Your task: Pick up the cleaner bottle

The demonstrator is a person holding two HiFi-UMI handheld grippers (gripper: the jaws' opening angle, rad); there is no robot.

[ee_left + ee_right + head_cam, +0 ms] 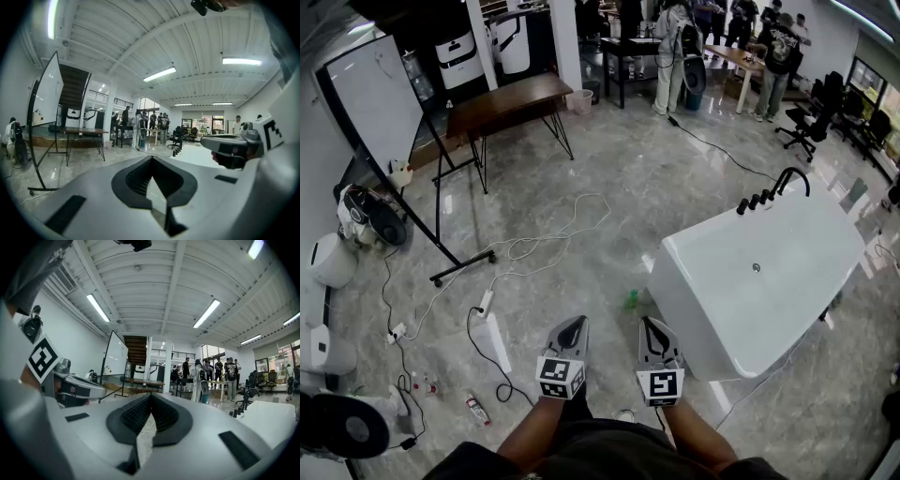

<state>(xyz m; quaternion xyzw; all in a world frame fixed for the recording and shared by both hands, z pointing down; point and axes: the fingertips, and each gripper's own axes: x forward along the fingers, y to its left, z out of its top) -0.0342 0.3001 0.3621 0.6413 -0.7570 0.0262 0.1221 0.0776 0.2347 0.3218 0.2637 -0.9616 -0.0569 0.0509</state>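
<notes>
The reach has not begun: the left gripper (574, 325) and right gripper (652, 325) are both closed and empty, so one must open and drop toward the small green bottle (631, 300), apparently on the floor beside the tub (787, 246).

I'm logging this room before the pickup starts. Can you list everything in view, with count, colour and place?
bathtub: one, white, on the floor at right
tap: one, black, on the bathtub's far rim
bottle: one, green, on the floor beside the bathtub's left corner
whiteboard: one, white on a black stand, far left
table: one, brown top with black legs, right of the whiteboard
cable: one, white, looped on the floor at centre
office chairs: several, black, far right
people: a group, count unclear, standing at the back
left tongs: one, grey, shut and empty, bottom centre
right tongs: one, grey, shut and empty, beside the left tongs
</notes>
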